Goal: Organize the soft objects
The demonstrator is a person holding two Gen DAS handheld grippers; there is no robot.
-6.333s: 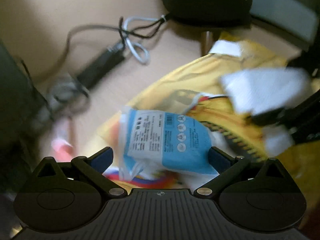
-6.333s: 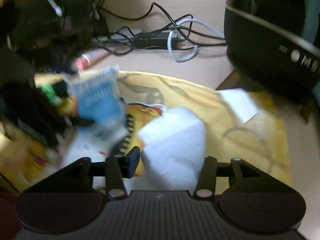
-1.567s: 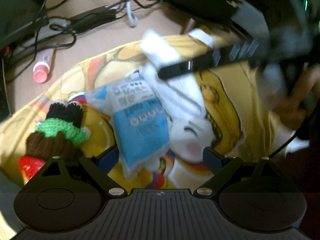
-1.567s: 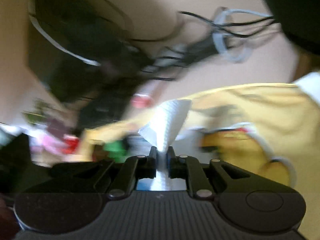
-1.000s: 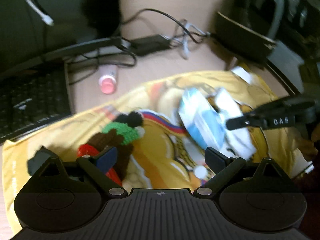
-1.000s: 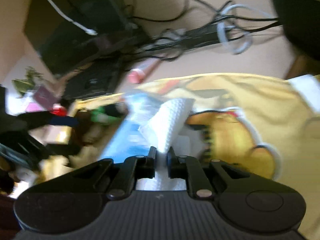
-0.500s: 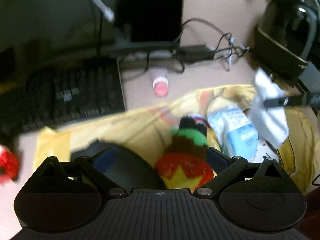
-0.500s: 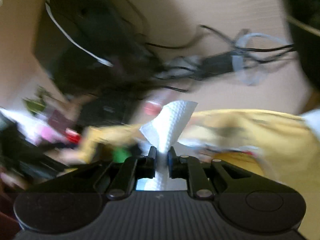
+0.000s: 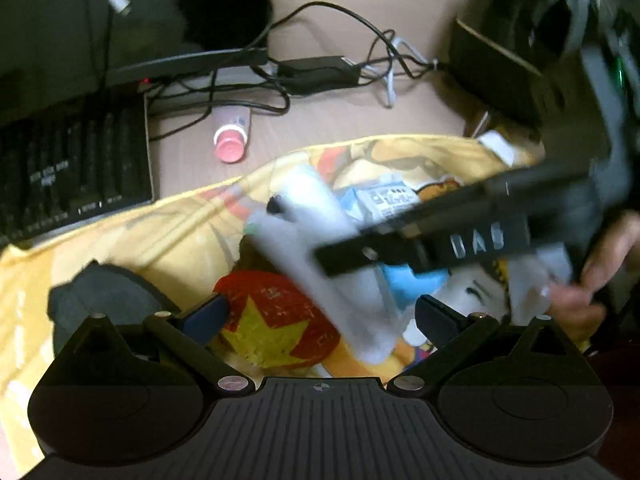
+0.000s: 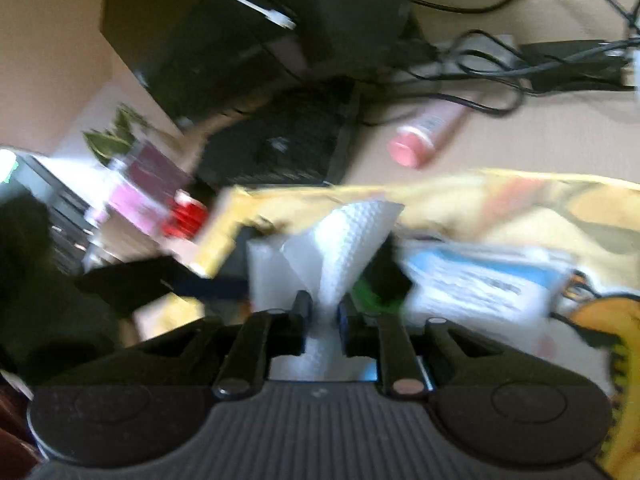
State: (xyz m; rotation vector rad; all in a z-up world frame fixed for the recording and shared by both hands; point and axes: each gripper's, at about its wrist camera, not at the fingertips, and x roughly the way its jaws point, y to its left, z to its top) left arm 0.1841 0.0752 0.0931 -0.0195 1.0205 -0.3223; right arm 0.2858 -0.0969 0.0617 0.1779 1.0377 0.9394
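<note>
The right gripper (image 10: 323,312) has its jaws clenched on a white tissue (image 10: 344,236), which fans out above the fingertips. In the left view the tissue hangs blurred at centre, over a yellow cloth (image 9: 160,232). The left gripper (image 9: 318,316) is released, jaws wide, with a red star plush (image 9: 276,316) between them. A blue pack (image 9: 384,200) lies at 1 o'clock of the plush. A pink tube (image 9: 231,136) sits at 11 o'clock on the desk.

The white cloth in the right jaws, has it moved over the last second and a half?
Yes. The white cloth has swung leftward over the yellow cloth, from beside the black appliance to above the red star toy.
</note>
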